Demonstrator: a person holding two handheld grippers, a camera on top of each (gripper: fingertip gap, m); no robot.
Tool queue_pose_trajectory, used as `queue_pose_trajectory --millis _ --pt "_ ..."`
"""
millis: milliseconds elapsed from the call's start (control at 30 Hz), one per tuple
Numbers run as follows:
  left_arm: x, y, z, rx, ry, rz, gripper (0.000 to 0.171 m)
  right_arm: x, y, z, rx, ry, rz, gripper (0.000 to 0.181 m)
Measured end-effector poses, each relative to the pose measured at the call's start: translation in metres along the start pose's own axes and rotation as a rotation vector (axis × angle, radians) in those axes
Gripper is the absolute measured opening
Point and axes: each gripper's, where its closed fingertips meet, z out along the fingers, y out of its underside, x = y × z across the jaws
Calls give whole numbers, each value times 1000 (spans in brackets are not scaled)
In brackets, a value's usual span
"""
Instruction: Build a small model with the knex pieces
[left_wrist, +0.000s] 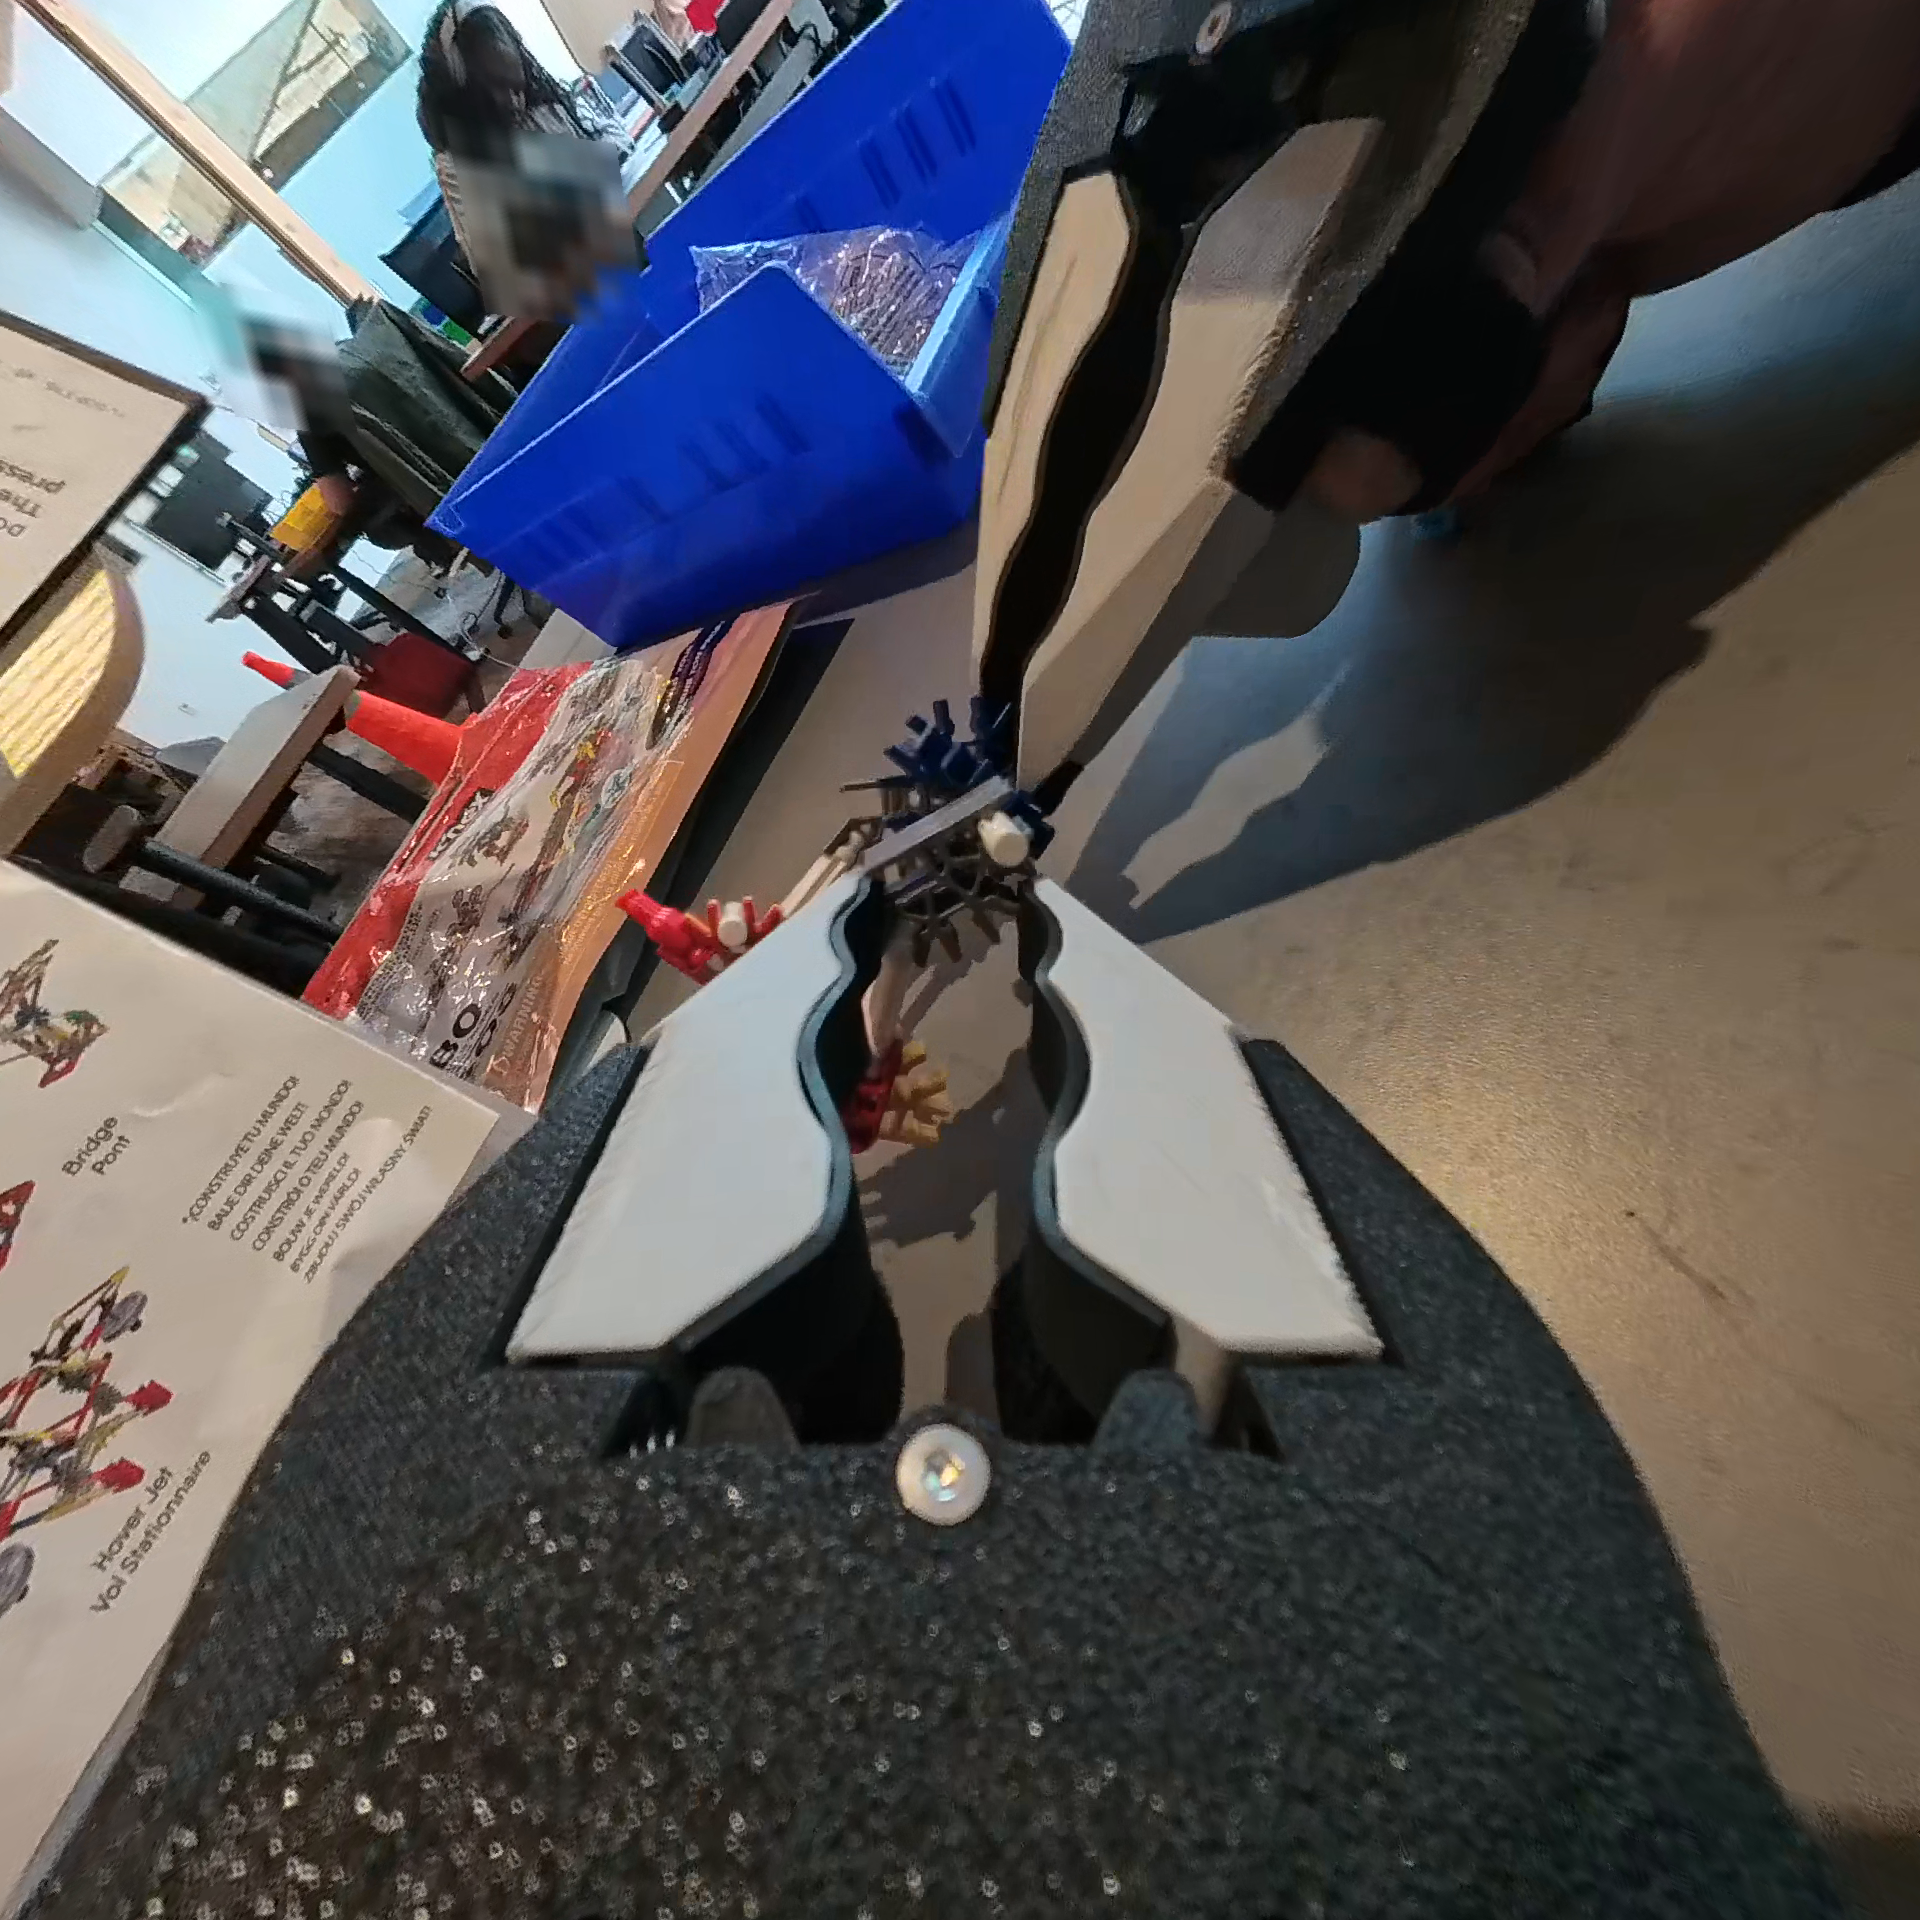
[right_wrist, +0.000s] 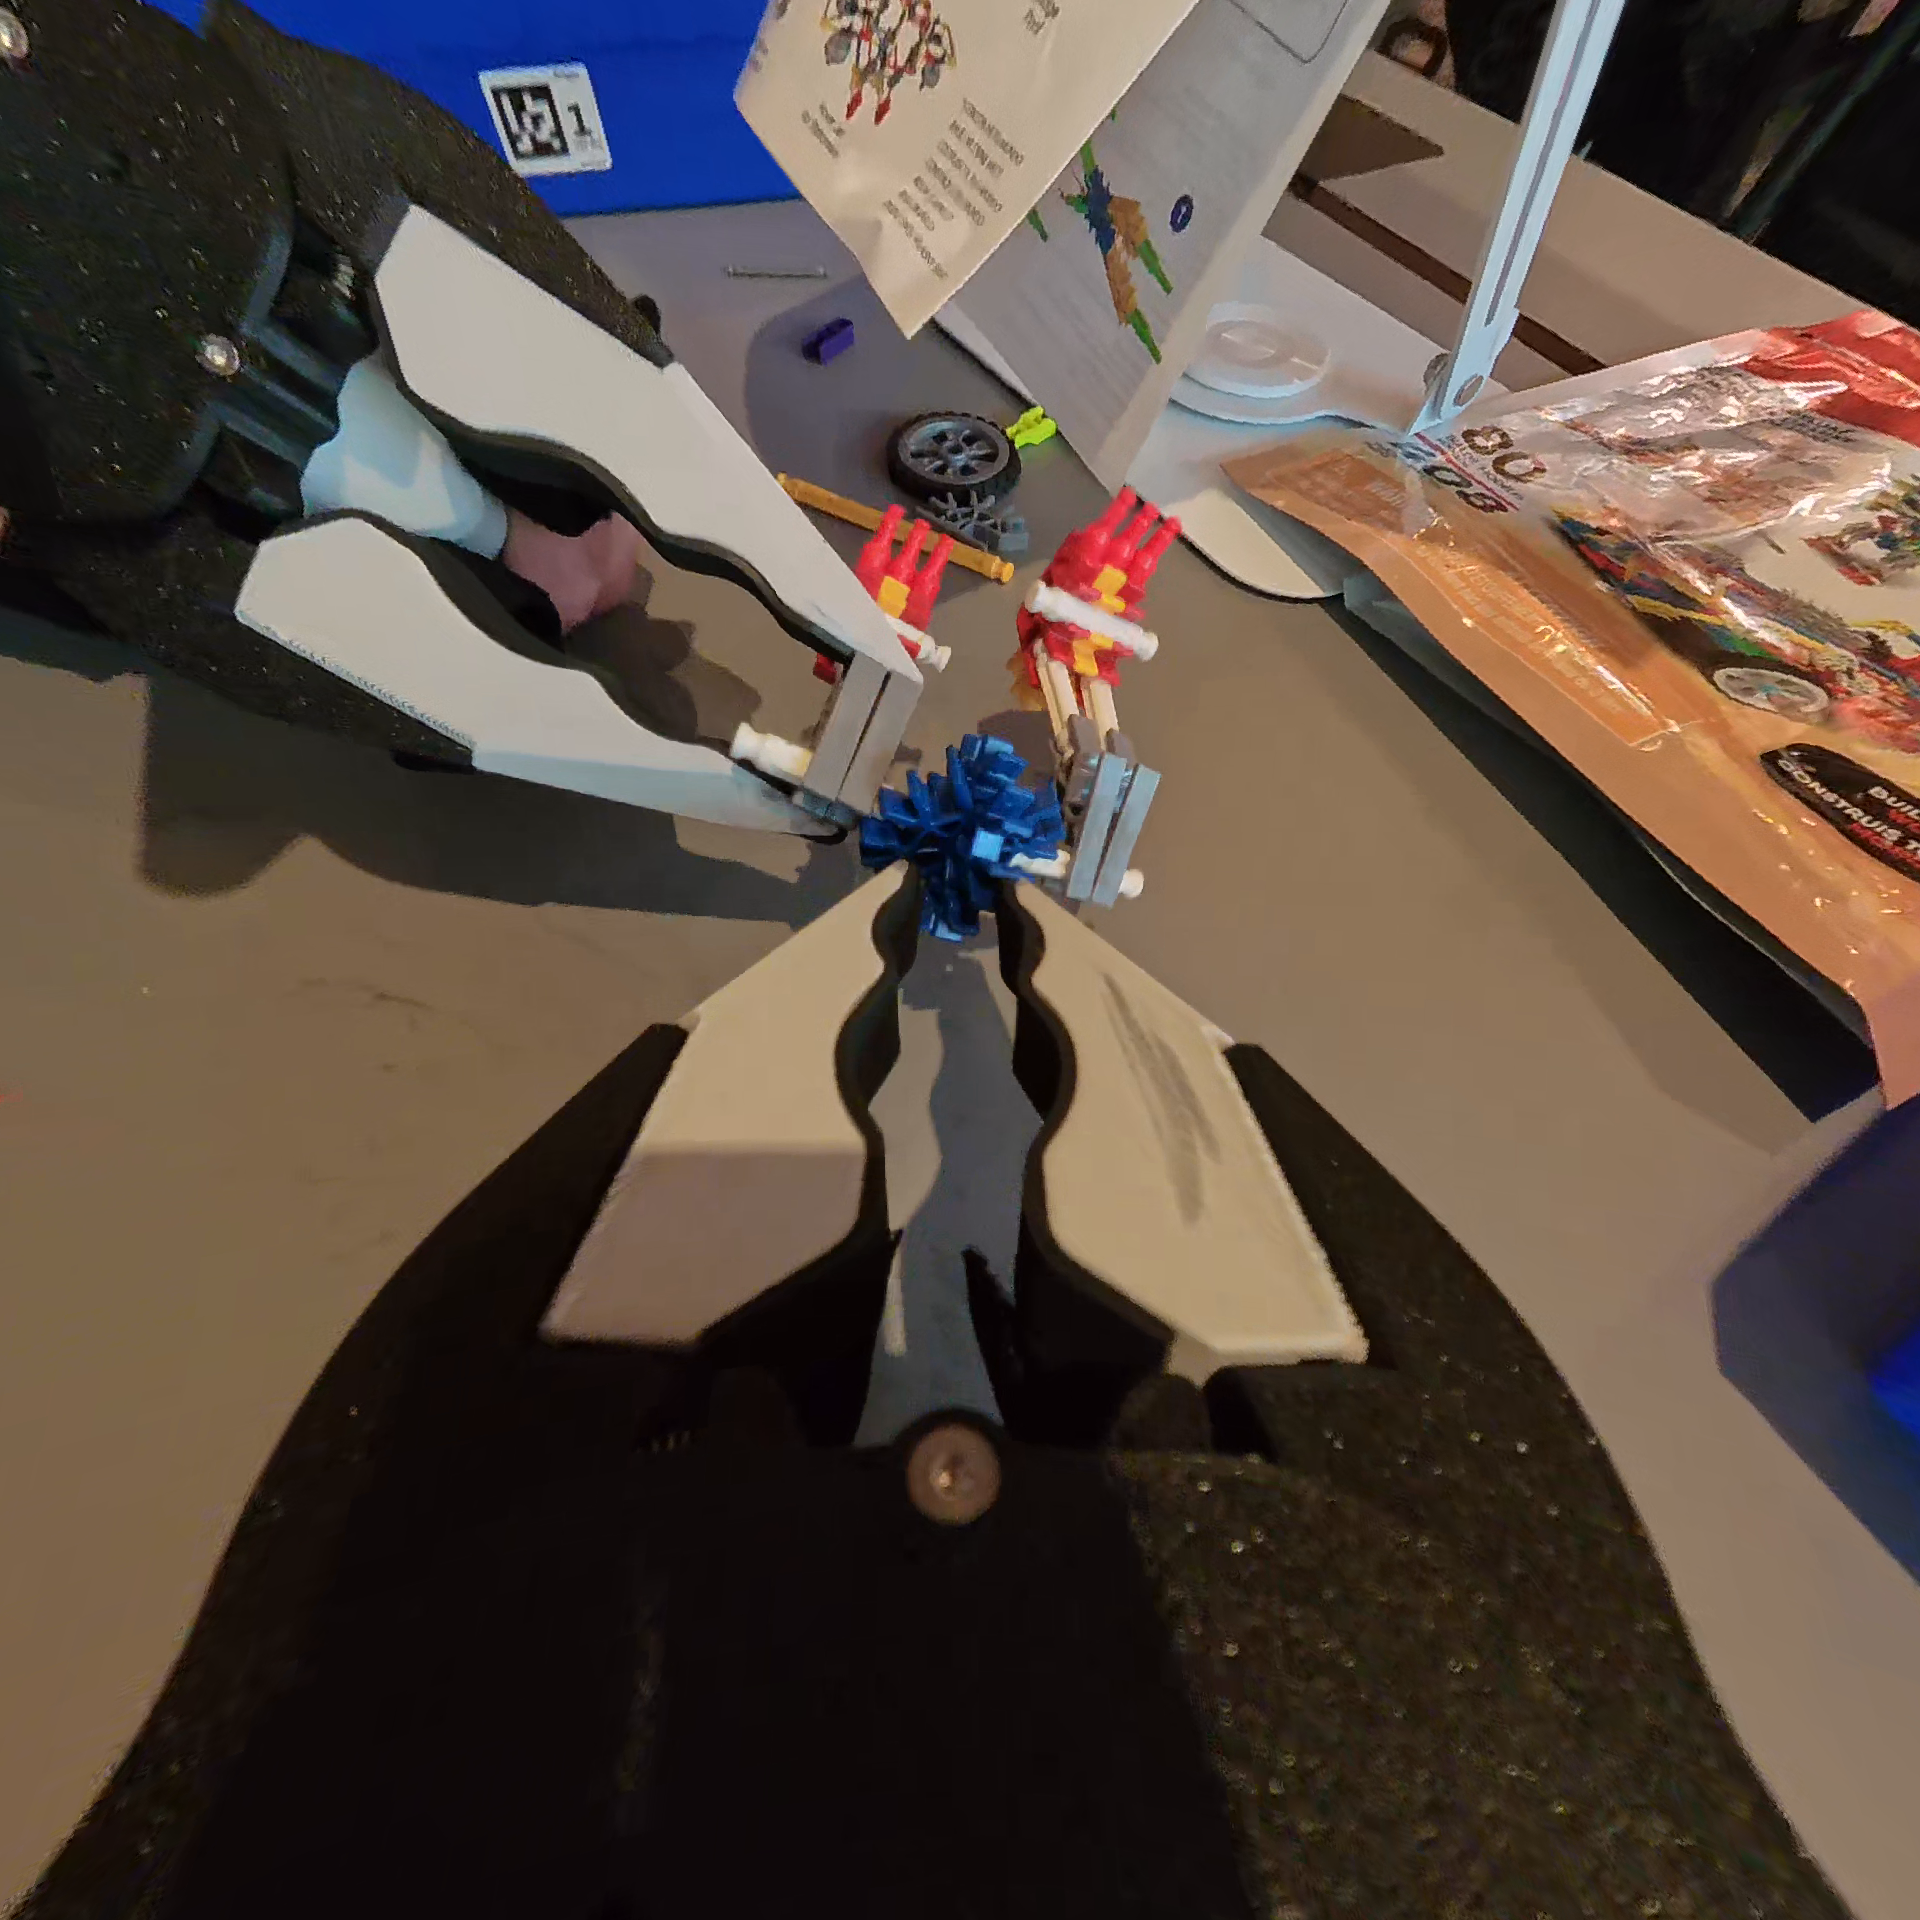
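Observation:
A small toy model of rods and connectors stands on the grey table (right_wrist: 416, 1039). It has a blue connector cluster (right_wrist: 961, 831) in the middle, grey plates (right_wrist: 1112, 821) on each side, and red connectors (right_wrist: 1091, 603) on white rods behind. My right gripper (right_wrist: 954, 878) is shut on the blue cluster. My left gripper (right_wrist: 862, 748) comes in from the left and is shut on the model's left grey plate. In the left wrist view my left gripper (left_wrist: 951, 894) grips the grey part (left_wrist: 935, 821), and the right gripper (left_wrist: 1013, 764) comes down from above onto the blue connectors (left_wrist: 951, 753).
Loose parts lie behind the model: a black wheel (right_wrist: 951, 457), a yellow rod (right_wrist: 883, 514), a purple piece (right_wrist: 828, 338), a green piece (right_wrist: 1029, 424). An instruction sheet (right_wrist: 935, 135) stands behind, a parts bag (right_wrist: 1610, 582) lies at the right, and blue bins (left_wrist: 727, 457) stand at the back.

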Motion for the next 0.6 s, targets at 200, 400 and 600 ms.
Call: queue_pose_trajectory --millis 200,400,600 --pt "0 3 3 -26 6 -5 23 3 3 3 -27 35 -11 12" --pt "3 7 6 -52 14 19 23 4 8 6 -60 61 -49 12" --pt "5 9 8 -68 22 31 24 4 11 5 -70 9 -9 13"
